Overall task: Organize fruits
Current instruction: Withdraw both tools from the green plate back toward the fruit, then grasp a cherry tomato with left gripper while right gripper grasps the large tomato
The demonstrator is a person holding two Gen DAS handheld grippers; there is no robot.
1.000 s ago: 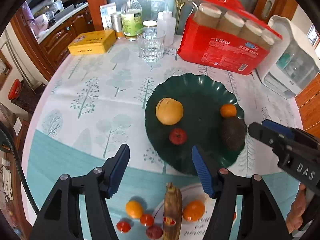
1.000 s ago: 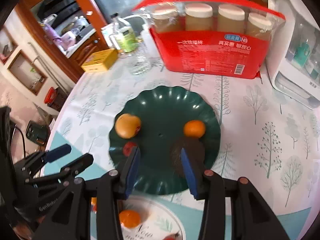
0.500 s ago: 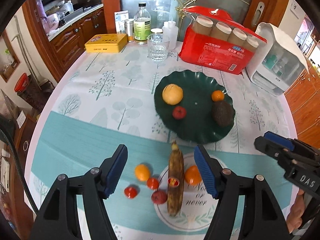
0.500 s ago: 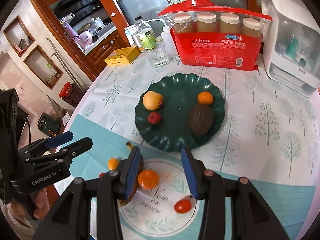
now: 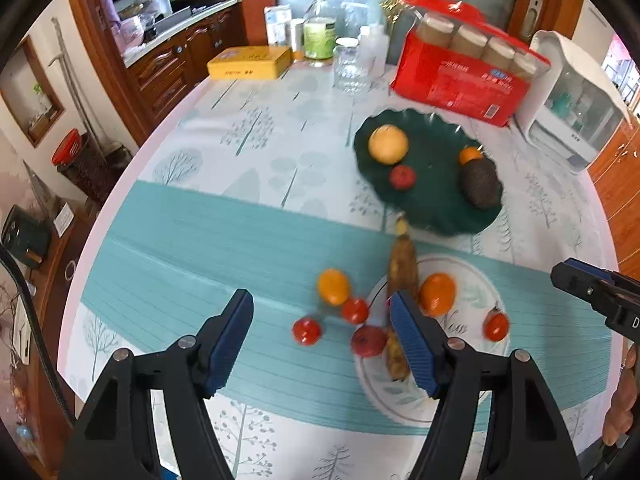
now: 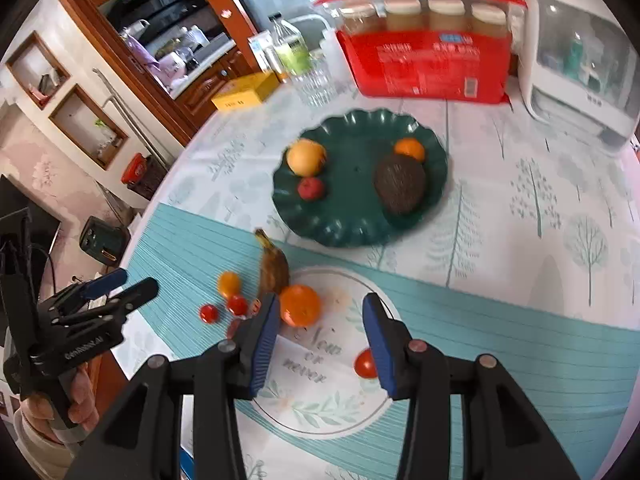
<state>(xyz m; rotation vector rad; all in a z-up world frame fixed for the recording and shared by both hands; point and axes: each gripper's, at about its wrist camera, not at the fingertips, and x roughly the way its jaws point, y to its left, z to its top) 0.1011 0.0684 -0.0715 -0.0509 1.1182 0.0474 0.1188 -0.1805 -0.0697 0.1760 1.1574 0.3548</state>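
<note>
A dark green plate (image 5: 436,216) (image 6: 340,224) holds a yellow fruit (image 5: 388,145), a small red fruit (image 5: 402,177), a small orange (image 5: 470,156) and an avocado (image 5: 480,184). Nearer me, a browned banana (image 5: 402,268), two oranges (image 5: 333,286) (image 5: 437,294) and several small red fruits (image 5: 306,330) lie on and beside a white printed plate (image 6: 320,360). My left gripper (image 5: 322,332) is open and empty above these loose fruits. My right gripper (image 6: 320,340) is open and empty above the white plate.
At the table's back stand a red pack of jars (image 5: 464,68), a glass (image 5: 350,68), a green-labelled bottle (image 5: 319,32), a yellow tin (image 5: 248,63) and a white appliance (image 5: 576,100). The round table's edge curves along the left.
Both grippers have pulled back and up from the green plate. The avocado now lies on that plate, and the loose fruits and white plate have come into full view.
</note>
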